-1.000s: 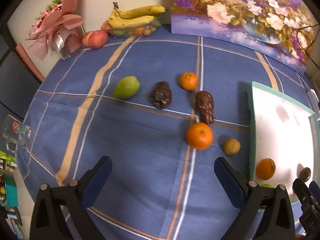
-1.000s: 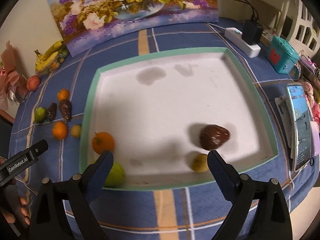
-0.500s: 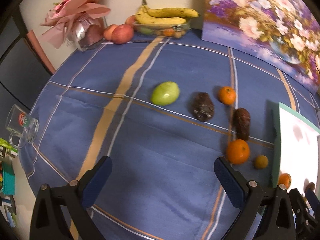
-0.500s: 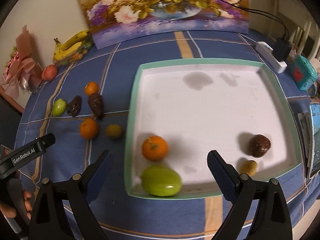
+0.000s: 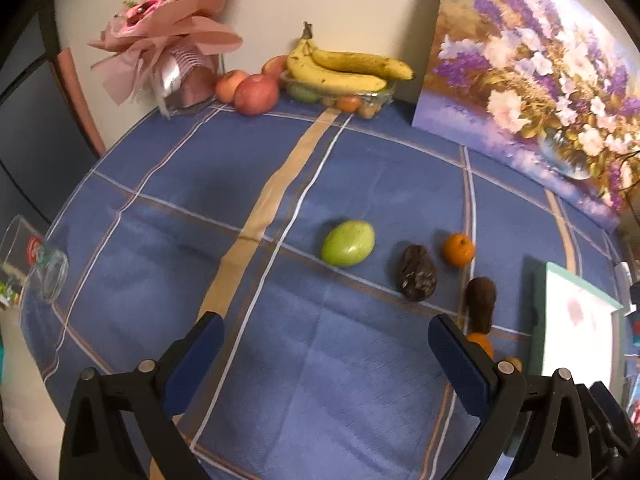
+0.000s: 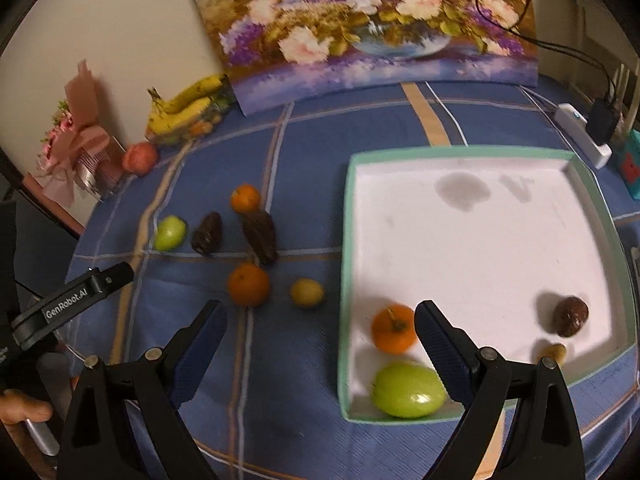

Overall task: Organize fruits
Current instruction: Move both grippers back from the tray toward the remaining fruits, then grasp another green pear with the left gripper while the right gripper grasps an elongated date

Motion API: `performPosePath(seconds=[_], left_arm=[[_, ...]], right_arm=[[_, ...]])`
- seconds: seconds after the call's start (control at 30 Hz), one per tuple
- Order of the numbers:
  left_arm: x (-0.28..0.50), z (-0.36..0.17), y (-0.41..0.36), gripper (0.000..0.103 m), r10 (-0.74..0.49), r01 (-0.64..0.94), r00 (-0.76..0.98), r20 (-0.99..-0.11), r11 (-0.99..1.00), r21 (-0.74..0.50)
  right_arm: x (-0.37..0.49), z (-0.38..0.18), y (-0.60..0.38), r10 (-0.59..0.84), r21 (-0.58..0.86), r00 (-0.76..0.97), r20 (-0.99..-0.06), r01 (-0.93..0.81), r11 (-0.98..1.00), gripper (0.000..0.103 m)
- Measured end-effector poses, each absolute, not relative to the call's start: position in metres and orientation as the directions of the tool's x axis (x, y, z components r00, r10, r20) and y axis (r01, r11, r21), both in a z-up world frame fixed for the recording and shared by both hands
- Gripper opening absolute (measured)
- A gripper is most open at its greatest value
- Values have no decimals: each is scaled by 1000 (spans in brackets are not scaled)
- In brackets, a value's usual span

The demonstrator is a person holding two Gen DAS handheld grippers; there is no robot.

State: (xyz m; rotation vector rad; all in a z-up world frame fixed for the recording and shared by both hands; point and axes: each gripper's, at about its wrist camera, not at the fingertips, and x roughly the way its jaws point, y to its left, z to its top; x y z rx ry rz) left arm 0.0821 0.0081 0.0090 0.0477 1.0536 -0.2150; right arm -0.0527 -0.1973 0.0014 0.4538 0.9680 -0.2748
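Note:
A white tray with a green rim (image 6: 452, 155) holds an orange (image 6: 393, 328), a green mango (image 6: 408, 391), a dark round fruit (image 6: 570, 315) and a small yellow one (image 6: 554, 352). Loose on the blue cloth lie a green mango (image 5: 348, 243) (image 6: 170, 232), two dark fruits (image 5: 416, 273) (image 6: 259, 236), two oranges (image 5: 458, 249) (image 6: 248, 283) and a small yellow fruit (image 6: 306, 292). My left gripper (image 5: 326, 354) is open above bare cloth, short of the mango. My right gripper (image 6: 318, 338) is open over the tray's left edge, empty.
At the back stand a flower painting (image 6: 372, 24), a dish with bananas (image 5: 344, 70), apples (image 5: 256, 93) and a pink bouquet (image 5: 172, 40). A glass mug (image 5: 38, 264) sits at the left table edge. A power strip (image 6: 584, 134) lies right of the tray.
Both grippers have swung to the left: the tray has slid right in both views, and the green mango now lies nearer the middle of the left wrist view. Both stay open.

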Motion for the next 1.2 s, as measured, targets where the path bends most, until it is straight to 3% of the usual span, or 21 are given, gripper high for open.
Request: performPosePath(seconds=[0.27, 0.4, 0.6, 0.9, 1.1, 1.2], left_arm=[[102, 17, 3, 103, -182, 225, 486, -855, 971, -79], [119, 7, -1, 102, -198, 232, 462, -864, 968, -98], [145, -22, -9, 94, -201, 218, 410, -890, 969, -119], [175, -57, -17, 89, -217, 195, 349, -912, 968, -156], [183, -69, -24, 73, -219, 192, 322, -921, 968, -163], [184, -72, -25, 54, -216, 191, 314, -925, 968, -161]], right_arm=[[-29, 14, -188, -3, 261, 591, -807, 361, 895, 92], [-8, 10, -185, 8, 245, 580, -814, 332, 911, 72], [23, -9, -183, 35, 240, 545, -838, 310, 920, 55], [59, -52, -179, 49, 207, 472, -880, 288, 935, 47], [71, -64, -179, 53, 197, 456, -889, 275, 941, 41], [75, -67, -178, 54, 196, 454, -889, 271, 942, 39]])
